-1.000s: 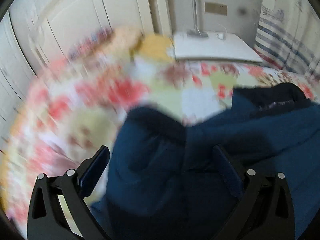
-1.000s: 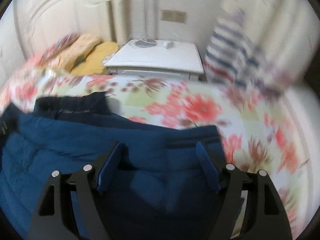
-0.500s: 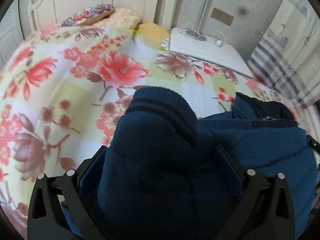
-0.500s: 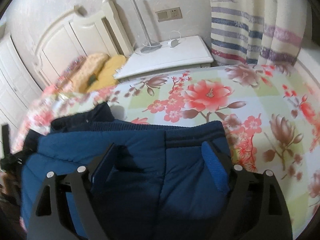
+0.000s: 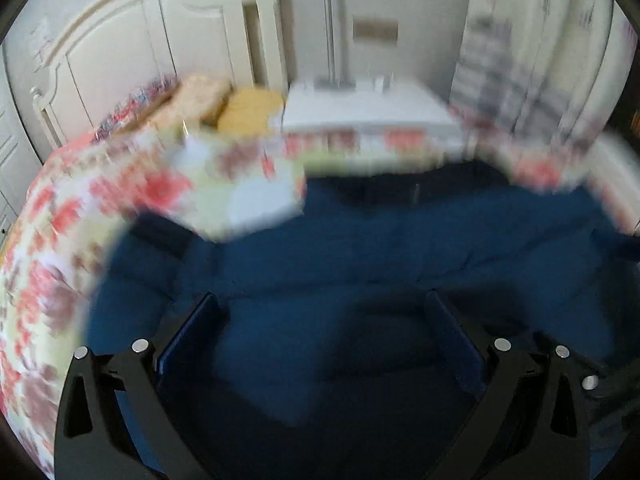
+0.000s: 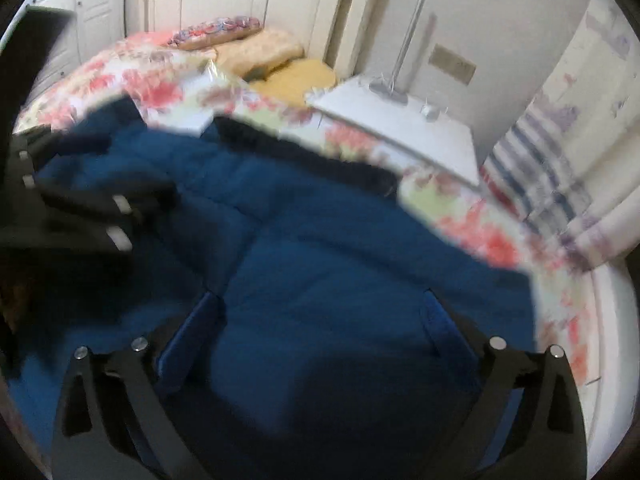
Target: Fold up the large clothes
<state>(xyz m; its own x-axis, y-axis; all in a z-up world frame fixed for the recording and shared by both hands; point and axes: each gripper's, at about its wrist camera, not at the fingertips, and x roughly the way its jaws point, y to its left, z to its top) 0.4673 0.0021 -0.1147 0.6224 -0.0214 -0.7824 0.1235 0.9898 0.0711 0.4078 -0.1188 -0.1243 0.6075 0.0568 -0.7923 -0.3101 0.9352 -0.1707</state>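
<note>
A dark blue padded jacket (image 5: 360, 248) lies spread on the floral bedspread (image 5: 120, 200), its darker collar at the far edge. My left gripper (image 5: 322, 320) hangs over the jacket's near part with its jaws wide apart and only flat cloth below them. In the right wrist view the jacket (image 6: 340, 248) fills the middle. My right gripper (image 6: 320, 312) is above it, its jaws opening to full width; cloth lies under them but the pads do not press on it. The left gripper (image 6: 80, 216) shows blurred at that view's left edge.
A white nightstand (image 6: 400, 116) with a lamp base stands beyond the bed. Yellow and patterned pillows (image 6: 296, 76) lie by the white headboard (image 5: 132, 52). A striped curtain (image 6: 560, 168) hangs at the right. The bedspread (image 6: 492, 240) borders the jacket on the right.
The sleeve that bulged between the left jaws now lies flat on the jacket. The right jaws have spread wider. Both views have swung across the bed, and the left gripper has entered the right view.
</note>
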